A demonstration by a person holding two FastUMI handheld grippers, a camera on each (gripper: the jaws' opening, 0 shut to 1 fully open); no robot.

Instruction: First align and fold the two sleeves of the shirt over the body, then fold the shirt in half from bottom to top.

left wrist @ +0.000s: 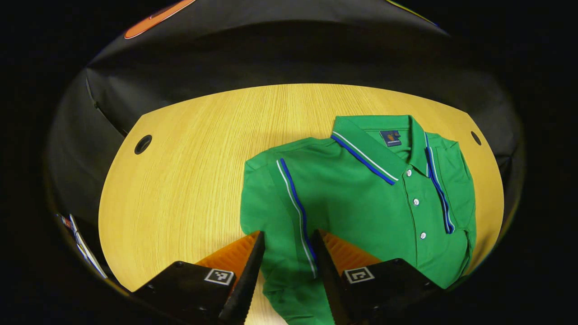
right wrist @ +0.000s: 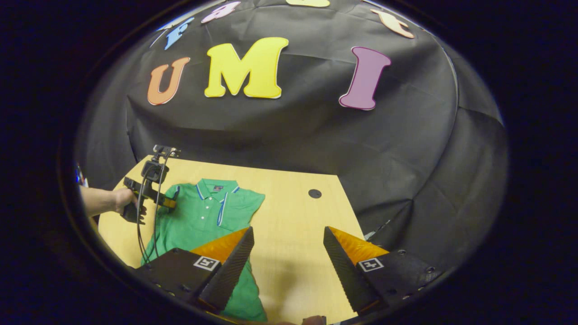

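Shirt (left wrist: pixel 361 198) lay flat on the table (left wrist: pixel 189 171), collar (left wrist: pixel 365 151) toward the far edge, placket buttoned, both sleeves folded in over the body so their striped hems ran down the front. In the left gripper view it sat right of table centre, with bare wood to its left.

Left tool (left wrist: pixel 287 253) hung low over the shirt's near left part, its fingers (left wrist: pixel 250 266) spread apart. The folded left sleeve (left wrist: pixel 280 216) with its blue and white stripe showed in the gap between them. Nothing was clamped. Could not tell whether the tips touched the cloth.

In the right gripper view the shirt (right wrist: pixel 203 216) was seen at the left half of the table (right wrist: pixel 293 216), collar away from the camera. A hand (right wrist: pixel 124 201) held the left tool (right wrist: pixel 169 203) at the shirt's left shoulder edge, cable hanging from its handle.

Right tool (right wrist: pixel 286 250) stood wide open and held nothing. It was above bare table to the right of the shirt, its left finger (right wrist: pixel 230 266) overlapping the shirt's lower hem in the view, its right finger over the table's right edge.

Two round holes (left wrist: pixel 142 144) sat near the table's far corners.
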